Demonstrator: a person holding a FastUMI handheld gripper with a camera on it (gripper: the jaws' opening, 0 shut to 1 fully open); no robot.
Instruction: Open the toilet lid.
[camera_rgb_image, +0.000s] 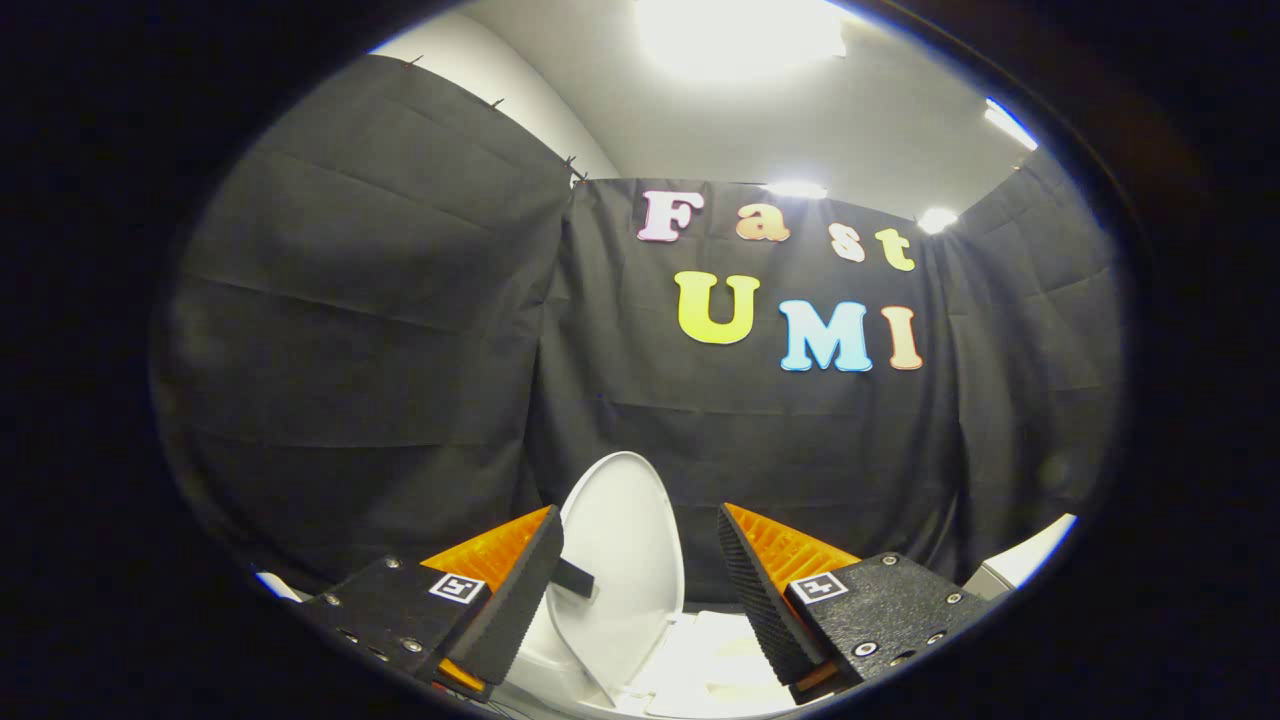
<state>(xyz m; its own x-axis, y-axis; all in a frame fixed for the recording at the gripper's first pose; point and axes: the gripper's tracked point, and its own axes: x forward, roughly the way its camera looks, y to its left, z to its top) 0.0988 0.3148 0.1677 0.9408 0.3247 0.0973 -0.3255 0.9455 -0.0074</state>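
White plastic dominates the low centre of the scene: the toilet lid (622, 560) stands raised, close to upright and leaning slightly back toward the black cloth wall (380, 330). Going left to right, the cloth hangs in folds on the left, then comes the left finger of the gripper (640, 590), then the lid rising between the two fingers and just beyond them, then the right finger, with a pale surface (1035, 550) at the far right that I cannot identify.

The jaws are released, standing well apart with nothing pressed between them. A small dark tab (574, 578) juts from the lid's left edge beside the left finger; whether finger and tab touch cannot be told.

Below the lid, the white toilet body (700, 660) is exposed, though glare hides its detail. Ceiling lights (740, 35) burn brightly overhead.

Judgement: the lid appears already open, resting at an angle where it should stay up unaided, so the spread jaws suit a let-go position. The task looks essentially complete.
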